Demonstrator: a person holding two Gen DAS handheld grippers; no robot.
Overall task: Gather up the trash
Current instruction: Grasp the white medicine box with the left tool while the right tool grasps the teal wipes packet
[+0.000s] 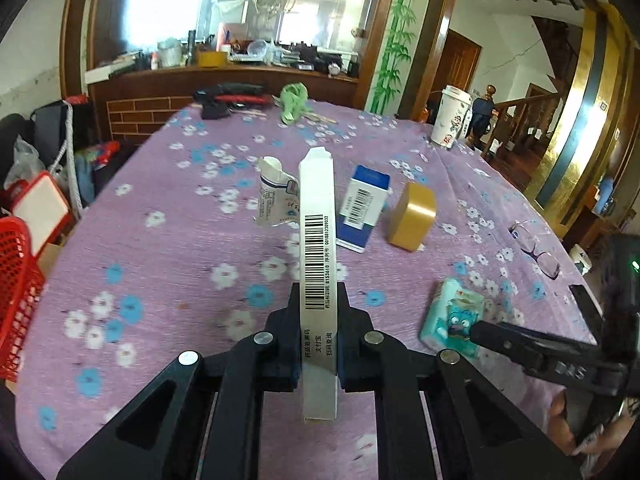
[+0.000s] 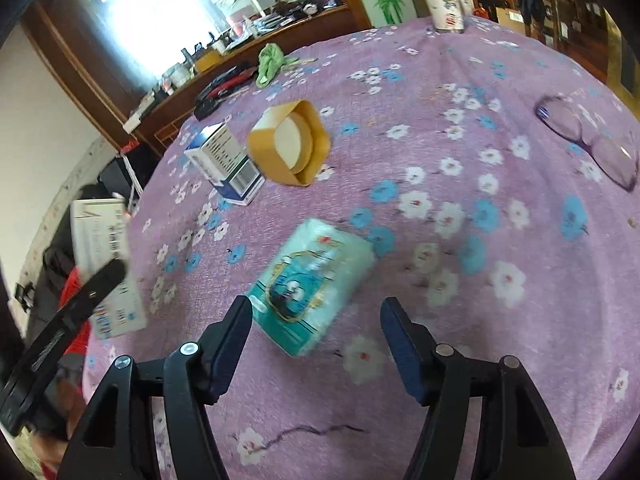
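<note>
This is a lived-in home, a dining room or sitting room by the look of it. The counter (image 1: 168,264) wears a purple flowered cloth, with a pair of glasses (image 1: 536,246) and a paper cup (image 1: 451,117) lying about. Behind it runs a dark wooden sideboard (image 1: 208,80) crowded with household clutter below a large window. A bamboo mural (image 1: 394,36) climbs one wall, and a wooden staircase (image 1: 528,120) with turned balusters rises beyond.

Left gripper (image 1: 319,300) clamps a white carton (image 1: 318,248) above the tablecloth (image 1: 160,264).
</note>
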